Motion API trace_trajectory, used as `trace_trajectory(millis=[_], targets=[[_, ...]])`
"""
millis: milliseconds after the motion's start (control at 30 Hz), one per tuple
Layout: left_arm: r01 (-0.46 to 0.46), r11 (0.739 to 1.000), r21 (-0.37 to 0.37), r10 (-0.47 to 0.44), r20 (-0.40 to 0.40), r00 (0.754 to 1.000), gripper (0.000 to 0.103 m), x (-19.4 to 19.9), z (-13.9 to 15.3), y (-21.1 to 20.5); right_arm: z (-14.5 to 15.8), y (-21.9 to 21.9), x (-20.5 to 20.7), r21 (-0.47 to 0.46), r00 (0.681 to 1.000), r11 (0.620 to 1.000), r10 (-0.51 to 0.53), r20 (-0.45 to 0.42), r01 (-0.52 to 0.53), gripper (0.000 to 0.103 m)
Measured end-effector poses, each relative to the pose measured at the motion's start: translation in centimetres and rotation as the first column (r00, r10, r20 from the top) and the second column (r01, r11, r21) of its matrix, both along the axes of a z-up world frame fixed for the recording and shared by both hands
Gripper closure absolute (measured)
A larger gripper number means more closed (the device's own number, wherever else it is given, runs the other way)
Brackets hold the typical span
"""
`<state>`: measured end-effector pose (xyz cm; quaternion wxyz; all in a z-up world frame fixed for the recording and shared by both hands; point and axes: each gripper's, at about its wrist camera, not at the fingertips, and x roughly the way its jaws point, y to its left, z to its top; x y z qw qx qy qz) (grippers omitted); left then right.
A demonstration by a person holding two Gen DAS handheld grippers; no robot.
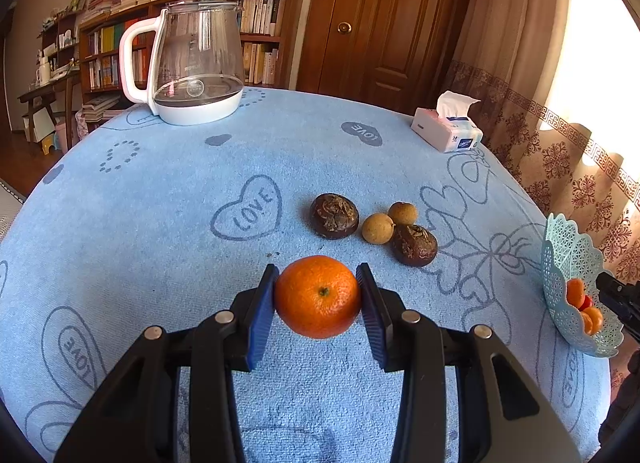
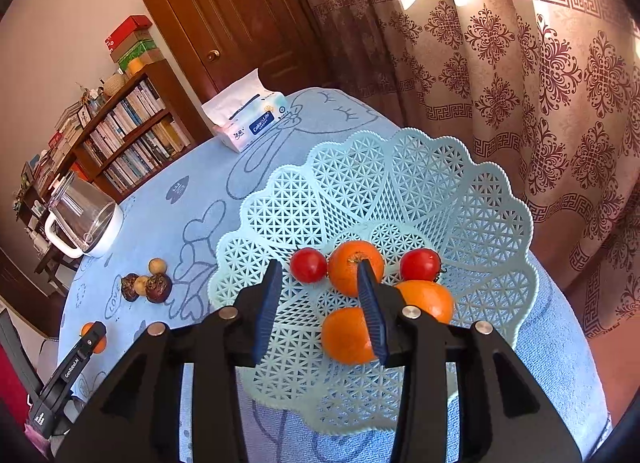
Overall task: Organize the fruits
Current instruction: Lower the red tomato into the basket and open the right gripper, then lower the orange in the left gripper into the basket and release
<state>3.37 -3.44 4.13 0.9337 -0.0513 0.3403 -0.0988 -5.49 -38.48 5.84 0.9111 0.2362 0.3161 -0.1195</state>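
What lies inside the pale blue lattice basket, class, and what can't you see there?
The basket holds three oranges and two red tomatoes. The right gripper, open and empty, covers part of two oranges and part of the basket floor.

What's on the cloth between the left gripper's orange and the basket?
Left wrist view: the brown fruit lies off that line; between the orange and basket is bare blue tablecloth.
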Motion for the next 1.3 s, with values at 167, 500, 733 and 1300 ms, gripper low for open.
trace_trajectory(millis=[167,500,733,1300], targets=[[0.027,1.000,-0.013,-0.027,-0.012,1.000,0.063,-0.2,-0.1,-0.6,0.2,-1.0,-1.2,-0.071,0.996,0.994,-0.085,0.037,0.088,0.052],[0.179,0.984,-0.021,-0.180,-0.007,0.984,0.063,-2.0,1.1,-5.1,0.3,-1.0,-1.7,-0.176,0.982,0.970,-0.150,0.111,0.168,0.052],[0.291,0.956,-0.023,-0.291,0.001,0.957,0.063,-3.4,2.1,-9.6,0.3,-0.7,-1.8,-0.201,0.978,0.964,-0.146,0.150,0.175,0.051],[0.456,0.889,0.031,-0.457,0.028,0.889,0.063,-4.2,3.1,-18.8,-0.8,-1.6,-2.9,-0.141,0.959,0.959,-0.221,0.179,0.248,0.051]])
